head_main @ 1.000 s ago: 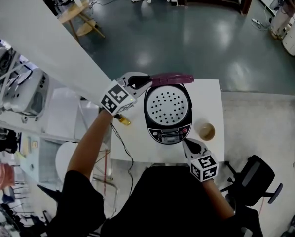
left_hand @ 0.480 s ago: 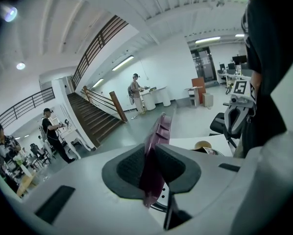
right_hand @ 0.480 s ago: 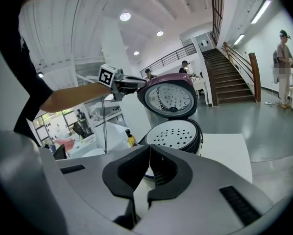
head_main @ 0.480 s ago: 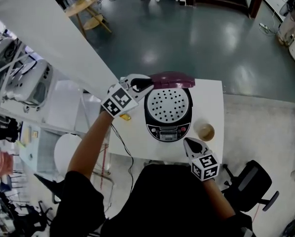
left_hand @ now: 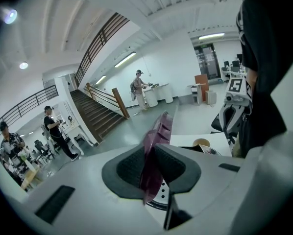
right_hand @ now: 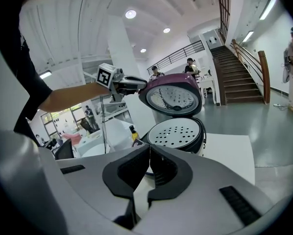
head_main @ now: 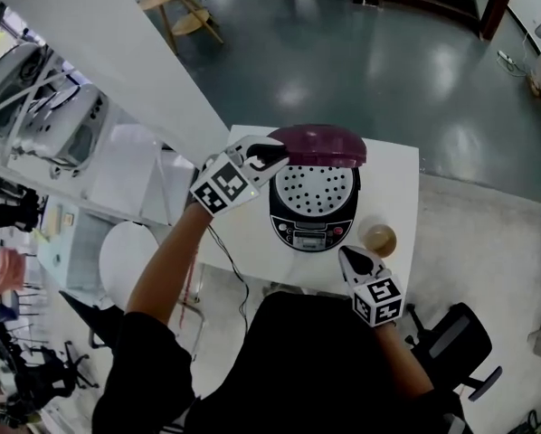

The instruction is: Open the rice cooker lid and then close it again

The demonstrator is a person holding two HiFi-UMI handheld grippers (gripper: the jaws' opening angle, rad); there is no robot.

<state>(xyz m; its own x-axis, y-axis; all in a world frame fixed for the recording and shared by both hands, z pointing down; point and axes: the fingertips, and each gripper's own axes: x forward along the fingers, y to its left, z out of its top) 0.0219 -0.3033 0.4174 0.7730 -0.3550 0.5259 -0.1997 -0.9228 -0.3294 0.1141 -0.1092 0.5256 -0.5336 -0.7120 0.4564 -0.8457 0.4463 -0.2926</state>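
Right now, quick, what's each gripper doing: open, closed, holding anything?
Left gripper: closed on the rice cooker lid, at its edge.
Right gripper: closed, holding nothing.

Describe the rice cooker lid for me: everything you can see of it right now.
The lid is a rounded dome with a glossy purple shell, plastic by its look. Its underside, seen from the right gripper view, is a silvery round plate dotted with small holes inside a dark rim. It stands raised, hinged at the far side of the cooker, tilted over the open pot. The left gripper is shut on its edge.
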